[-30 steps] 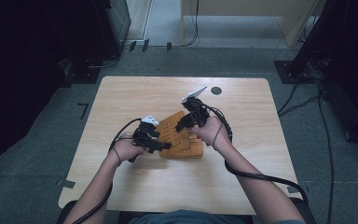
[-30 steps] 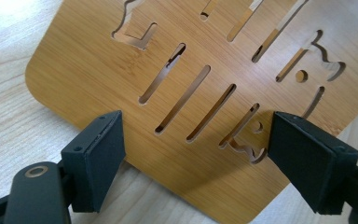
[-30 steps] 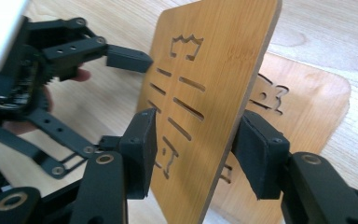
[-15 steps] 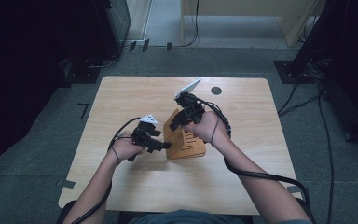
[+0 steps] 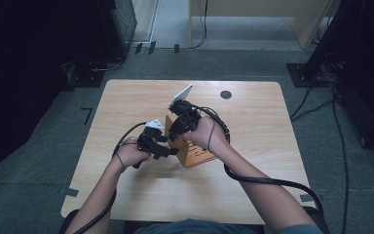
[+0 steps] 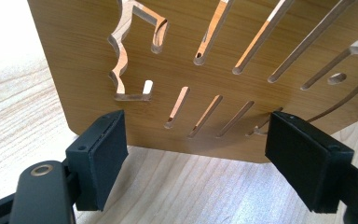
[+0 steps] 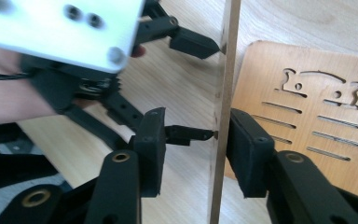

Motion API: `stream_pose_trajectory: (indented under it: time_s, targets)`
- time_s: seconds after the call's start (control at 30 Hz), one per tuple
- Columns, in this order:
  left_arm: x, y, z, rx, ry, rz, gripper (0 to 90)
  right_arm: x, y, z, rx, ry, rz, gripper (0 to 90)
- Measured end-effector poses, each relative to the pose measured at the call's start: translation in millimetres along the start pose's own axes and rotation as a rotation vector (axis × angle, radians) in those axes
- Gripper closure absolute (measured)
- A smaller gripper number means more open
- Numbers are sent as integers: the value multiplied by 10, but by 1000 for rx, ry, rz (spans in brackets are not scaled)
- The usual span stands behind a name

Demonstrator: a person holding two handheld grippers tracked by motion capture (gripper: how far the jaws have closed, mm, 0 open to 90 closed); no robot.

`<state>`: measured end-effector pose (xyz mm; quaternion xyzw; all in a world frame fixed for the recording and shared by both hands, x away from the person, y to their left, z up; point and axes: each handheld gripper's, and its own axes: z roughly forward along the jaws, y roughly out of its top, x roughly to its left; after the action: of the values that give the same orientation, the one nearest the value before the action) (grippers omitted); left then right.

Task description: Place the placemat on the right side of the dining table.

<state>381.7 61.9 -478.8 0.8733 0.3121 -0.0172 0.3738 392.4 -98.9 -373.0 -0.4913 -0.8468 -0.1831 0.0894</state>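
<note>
Bamboo-coloured and thin, the slotted wooden panel point(image 5: 175, 134) stands on edge near the middle of the pale wood worktop point(image 5: 253, 117), a little toward the near edge, with a second slotted panel point(image 5: 199, 153) of the same make lying flat just beside it, its near end touching or nearly touching the upright one. No brand, label or writing can be read on either. In the left claw view the upright panel point(image 6: 242, 51) shows a warm honey grain, a row of long slanted slots with rounded ends, shorter slots beneath them, and a jagged, stepped cut-out near one side; its lower edge rests on the worktop. The flat panel point(image 7: 307, 107) carries parallel slots under a shaped cut-out with two small round holes. The left claw point(image 6: 196, 154) is spread wide, its two black pads set against the panel's face near the bottom edge without pinching it, so it is released. The right claw point(image 7: 193, 149) straddles the panel's thin edge point(image 7: 223, 107); its jaws have just been closing with the panel between them, one pad is at or against the wood, and a gap remains at the other, so it is not yet clenched.
</note>
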Motion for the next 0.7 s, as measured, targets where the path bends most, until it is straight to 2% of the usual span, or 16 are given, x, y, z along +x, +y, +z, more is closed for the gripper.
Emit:
stream_pose_trajectory:
  time_s: [0.17,0.2,0.43,0.47,0.7]
  targets:
    - [-2,-1,1,-2,0,-2,199,-22,27,121,26,-25,-4,677]
    - [-2,-1,2,-2,1,-3,199,-46,41,177,41,-30,3,727]
    - [3,-2,-9,-1,8,3,200,-102,77,272,66,-29,32,825]
    - [6,-3,-15,4,14,4,201,-116,83,270,69,-43,32,853]
    - [-1,1,-36,1,18,10,217,-129,92,243,78,-44,35,869]
